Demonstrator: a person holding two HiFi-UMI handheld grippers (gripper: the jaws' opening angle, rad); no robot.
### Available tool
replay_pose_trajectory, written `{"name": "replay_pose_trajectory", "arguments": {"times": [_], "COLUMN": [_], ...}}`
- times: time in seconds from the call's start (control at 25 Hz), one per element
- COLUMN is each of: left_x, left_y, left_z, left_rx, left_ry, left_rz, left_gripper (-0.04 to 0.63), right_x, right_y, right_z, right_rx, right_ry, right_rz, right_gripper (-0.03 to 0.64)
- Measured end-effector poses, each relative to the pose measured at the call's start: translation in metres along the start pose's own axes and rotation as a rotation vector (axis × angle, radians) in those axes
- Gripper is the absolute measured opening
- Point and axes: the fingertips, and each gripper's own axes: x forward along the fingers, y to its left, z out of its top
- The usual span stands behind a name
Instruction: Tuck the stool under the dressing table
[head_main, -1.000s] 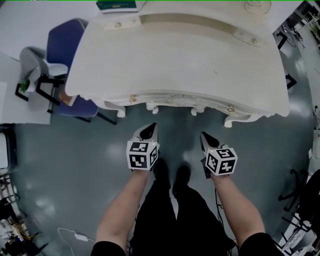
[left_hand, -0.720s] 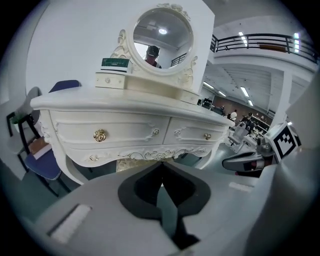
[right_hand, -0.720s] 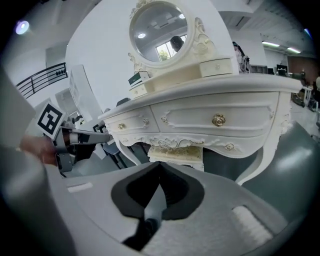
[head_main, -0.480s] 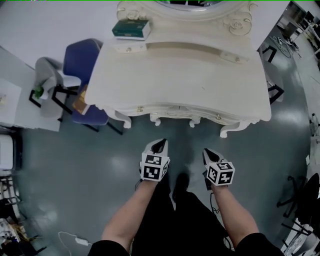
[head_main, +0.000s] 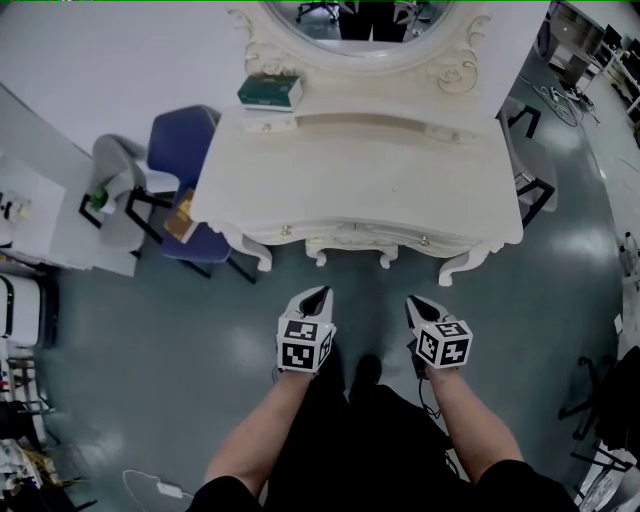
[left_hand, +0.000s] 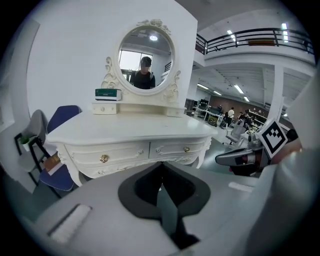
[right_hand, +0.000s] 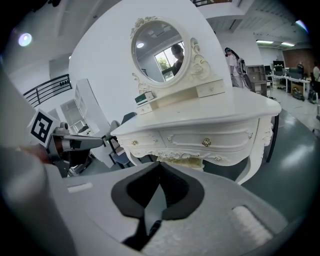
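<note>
Well, the stool (right_hand: 186, 163) sits under the dressing table (head_main: 360, 170), with just a bit of its pale yellow seat peeking out below the drawers, so the tucking looks done. The left gripper (head_main: 316, 295) and the right gripper (head_main: 412, 302) are both squeezed shut with nothing in them, held in front of the table and not touching it. Next, I think, comes only a check that the stool is far enough in.

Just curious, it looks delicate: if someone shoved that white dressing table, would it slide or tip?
It probably slides rather than tips: the dressing table stands wide on curved legs over a glossy floor. The tall oval mirror on top might wobble. Its bulk suggests it is fairly heavy.
</note>
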Motion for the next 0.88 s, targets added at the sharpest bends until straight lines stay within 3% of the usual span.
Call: {"name": "replay_pose_trajectory", "arguments": {"times": [0.4, 0.88], "left_x": [-0.051, -0.080], "left_y": [0.012, 0.067], "left_z": [0.047, 0.118], "left_rx": [0.035, 0.054], "left_ry": [-0.085, -0.223], "left_rz": [0.062, 0.021], "left_gripper": [0.017, 0.017], "right_x": [-0.023, -0.031], "right_y": [0.030, 0.069], "right_z": [0.050, 0.112], "right_rx": [-0.042, -0.104], "right_ry": [-0.091, -0.168], "right_rz": [0.063, 0.028], "right_gripper": [0.003, 0.003]}}
